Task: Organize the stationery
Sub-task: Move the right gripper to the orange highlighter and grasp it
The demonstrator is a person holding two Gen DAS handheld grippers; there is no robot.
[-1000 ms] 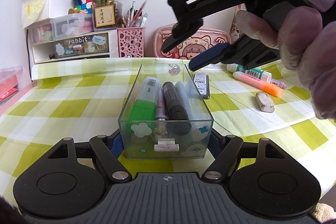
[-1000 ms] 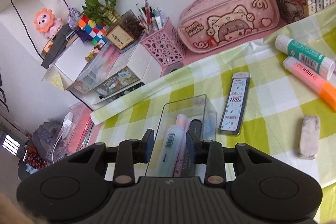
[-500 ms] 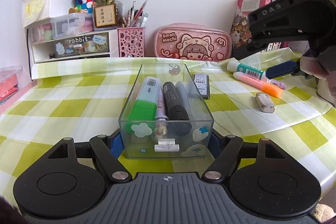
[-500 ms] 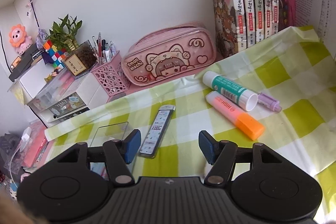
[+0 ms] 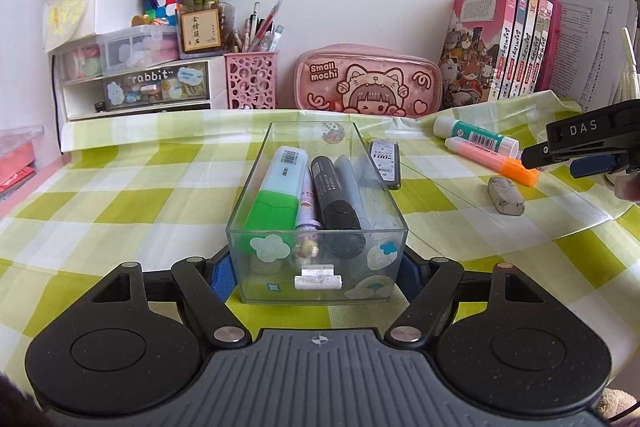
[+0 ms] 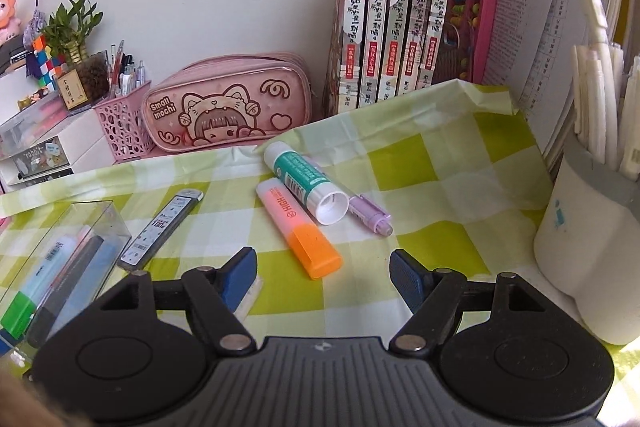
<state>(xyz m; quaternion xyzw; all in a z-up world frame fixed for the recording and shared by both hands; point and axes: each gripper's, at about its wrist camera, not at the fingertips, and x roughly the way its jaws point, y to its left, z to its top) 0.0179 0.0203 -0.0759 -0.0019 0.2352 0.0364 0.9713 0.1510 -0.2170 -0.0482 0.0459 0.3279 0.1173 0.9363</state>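
The clear box (image 5: 316,227) is clamped at its near end between the left gripper (image 5: 316,277) fingers. The right gripper (image 6: 323,273) is angled down over the worktop (image 6: 420,163), fingers apart and empty, the orange highlighter (image 6: 298,227) lying just beyond them. In the box, 4 markers are laid lengthwise.
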